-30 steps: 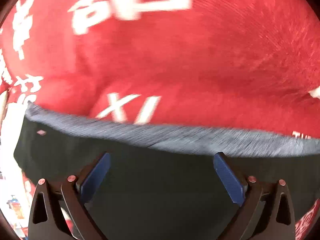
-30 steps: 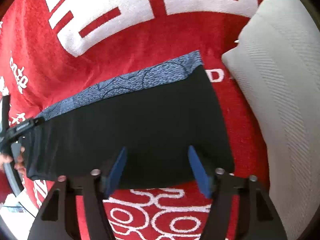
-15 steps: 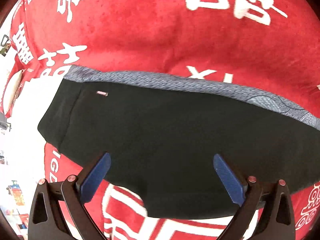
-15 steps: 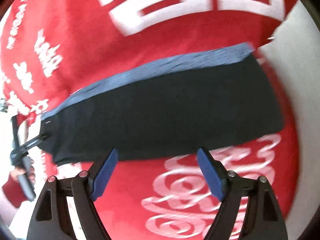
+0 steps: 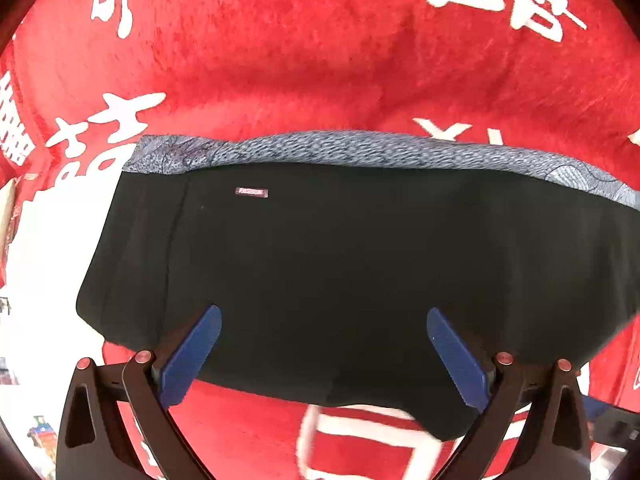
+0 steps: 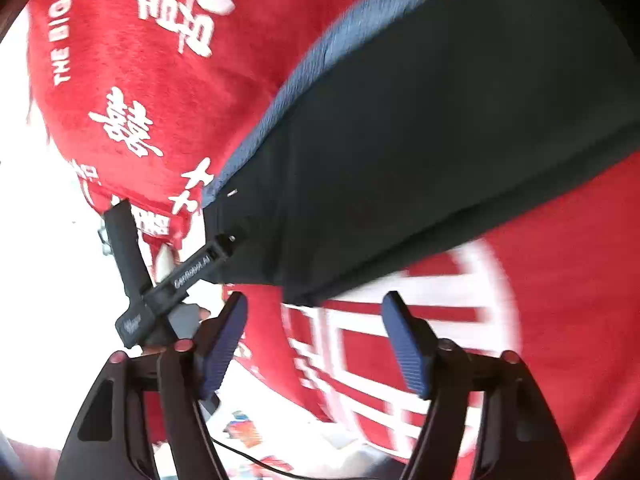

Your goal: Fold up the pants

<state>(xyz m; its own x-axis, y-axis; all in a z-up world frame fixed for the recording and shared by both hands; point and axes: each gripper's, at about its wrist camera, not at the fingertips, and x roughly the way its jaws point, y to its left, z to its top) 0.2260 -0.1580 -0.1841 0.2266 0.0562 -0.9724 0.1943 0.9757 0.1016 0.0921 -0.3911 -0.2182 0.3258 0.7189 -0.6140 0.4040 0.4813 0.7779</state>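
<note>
**Folded dark pants lie flat on a red blanket, both grippers spread and empty above their near edge**

The pants (image 5: 360, 272) are black with a blue-grey patterned band along the far edge. They rest on a red blanket (image 5: 280, 60) printed with white characters. They lie as a long flat strip, and their long axis runs side to side across the left wrist view.

The left gripper (image 5: 324, 344) hangs over the pants, pointing steeply down. Its blue pads (image 5: 192, 356) stand wide apart with only flat cloth beneath them, and nothing is pinched. The near edge of the pants passes just beyond its fingertips. One short end of the strip, with a small pale label (image 5: 251, 192) near it, lies to the left in that view.

The right gripper (image 6: 316, 344) is over bare red blanket, off the near edge of the pants, which stretch away up and to the right in its blurred view. Its jaws have just been closing a little, yet they are still apart with nothing between them. The left gripper's black body shows in this view at the short end of the pants.

Judging from this, the left gripper is nearer that short end. The next fold likely means lifting an end and carrying it along the long axis.
</note>
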